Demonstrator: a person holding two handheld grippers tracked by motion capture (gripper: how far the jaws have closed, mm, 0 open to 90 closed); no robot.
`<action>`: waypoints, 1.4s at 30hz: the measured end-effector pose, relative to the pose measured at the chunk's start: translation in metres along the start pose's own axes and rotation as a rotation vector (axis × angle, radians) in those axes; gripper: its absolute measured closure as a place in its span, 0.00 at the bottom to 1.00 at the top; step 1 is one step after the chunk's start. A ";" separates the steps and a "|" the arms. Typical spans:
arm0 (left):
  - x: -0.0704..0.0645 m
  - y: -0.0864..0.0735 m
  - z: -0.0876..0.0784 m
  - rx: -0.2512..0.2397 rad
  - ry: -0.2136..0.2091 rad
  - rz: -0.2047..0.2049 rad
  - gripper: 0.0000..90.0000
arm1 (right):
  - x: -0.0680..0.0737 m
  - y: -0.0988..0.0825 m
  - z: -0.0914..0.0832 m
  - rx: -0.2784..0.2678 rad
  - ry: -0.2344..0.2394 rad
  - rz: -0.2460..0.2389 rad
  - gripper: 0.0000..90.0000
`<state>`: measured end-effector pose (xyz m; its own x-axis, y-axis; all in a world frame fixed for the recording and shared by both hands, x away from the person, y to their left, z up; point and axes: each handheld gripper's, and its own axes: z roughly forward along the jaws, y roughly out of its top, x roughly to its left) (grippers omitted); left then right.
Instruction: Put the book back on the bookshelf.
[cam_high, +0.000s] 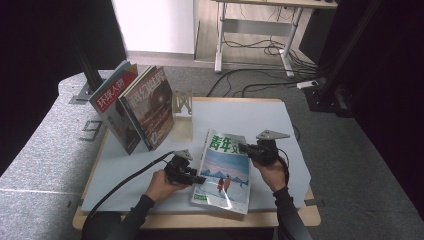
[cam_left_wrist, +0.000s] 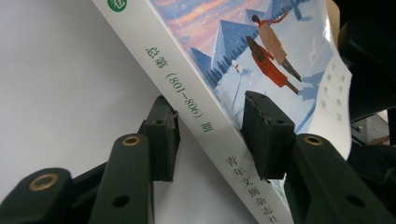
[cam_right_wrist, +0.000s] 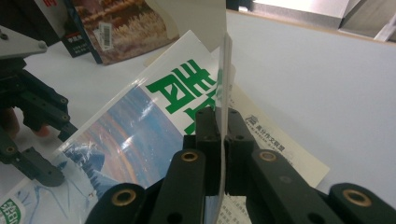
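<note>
Toward six o'clock on the white table (cam_high: 260, 117) lies my magazine (cam_high: 223, 172); my right gripper (cam_high: 244, 148) pinches its lifted cover, while my left gripper (cam_high: 200, 179) straddles its spine, pads not yet touching.

1. Magazine (cam_high: 223, 172), at the table's five o'clock: glossy paper cover, smooth.
2. Table (cam_high: 260, 117): matt white top, pale wood edge.
3. Left gripper (cam_left_wrist: 210, 135): matt black plastic jaws, brass-coloured metal rivets.
</note>
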<state>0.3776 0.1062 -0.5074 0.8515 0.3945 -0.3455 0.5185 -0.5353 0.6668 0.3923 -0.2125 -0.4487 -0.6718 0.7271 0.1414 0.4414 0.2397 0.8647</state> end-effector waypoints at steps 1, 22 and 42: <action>0.000 0.000 -0.001 -0.005 -0.002 0.000 0.64 | 0.000 0.002 -0.001 -0.004 0.003 -0.003 0.95; 0.002 0.002 -0.023 -0.112 0.098 0.047 0.71 | 0.013 0.025 -0.016 -0.091 0.002 -0.066 0.94; 0.008 -0.002 -0.033 -0.143 0.057 0.006 0.75 | 0.017 0.029 -0.016 -0.095 0.019 -0.075 0.94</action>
<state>0.3809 0.1352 -0.4893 0.8467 0.4356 -0.3057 0.4935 -0.4279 0.7572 0.3842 -0.2031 -0.4140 -0.7124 0.6969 0.0826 0.3316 0.2306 0.9148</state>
